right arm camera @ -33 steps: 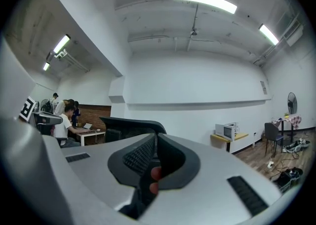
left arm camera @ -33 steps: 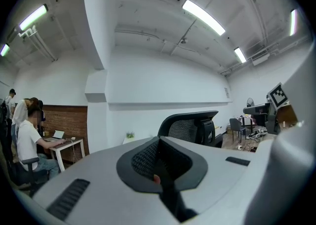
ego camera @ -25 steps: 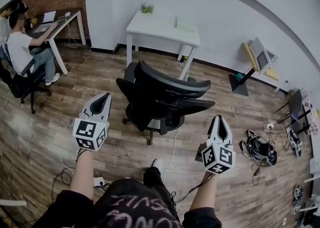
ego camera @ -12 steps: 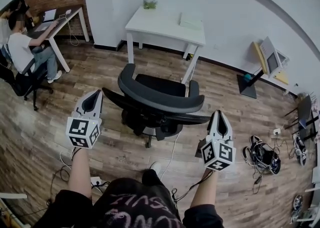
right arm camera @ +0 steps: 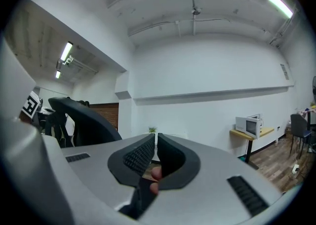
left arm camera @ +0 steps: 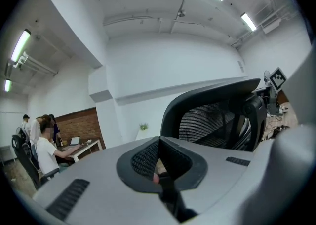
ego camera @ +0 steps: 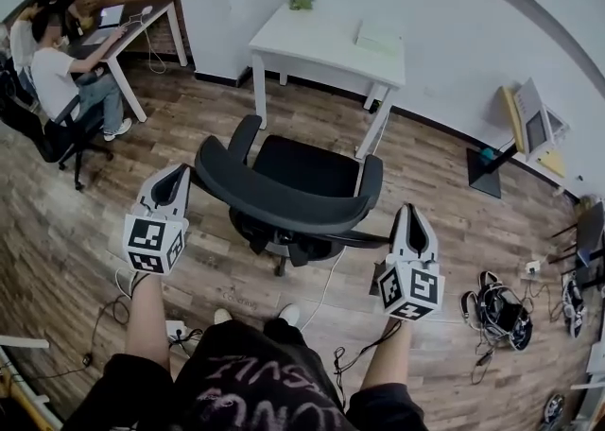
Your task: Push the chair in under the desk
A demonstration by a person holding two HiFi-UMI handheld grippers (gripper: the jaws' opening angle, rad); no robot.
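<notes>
A small pot holding a green plant [ego camera: 302,1] stands at the back edge of the white rectangular desk [ego camera: 321,46], and a flat pale box [ego camera: 378,37] lies near the desk's right end.

The black mesh-backed office chair [ego camera: 284,195] stands on the wooden plank floor [ego camera: 454,231] just short of the desk, with its seat facing the desk and not under it. Its curved backrest is turned towards the person.

The left gripper [ego camera: 180,174] is just beside the backrest's left end and the right gripper [ego camera: 412,214] just beside its right. No view settles whether either touches the chair.

Only the left gripper view shows the mesh backrest [left arm camera: 217,115] close at the right, with that gripper [left arm camera: 159,142] pressed together on nothing. Only the right gripper view shows a white microwave-like box [right arm camera: 248,125] on a yellow stand. There the right gripper [right arm camera: 155,140] is likewise pressed together and empty, with the chair [right arm camera: 81,118] at the left.
</notes>
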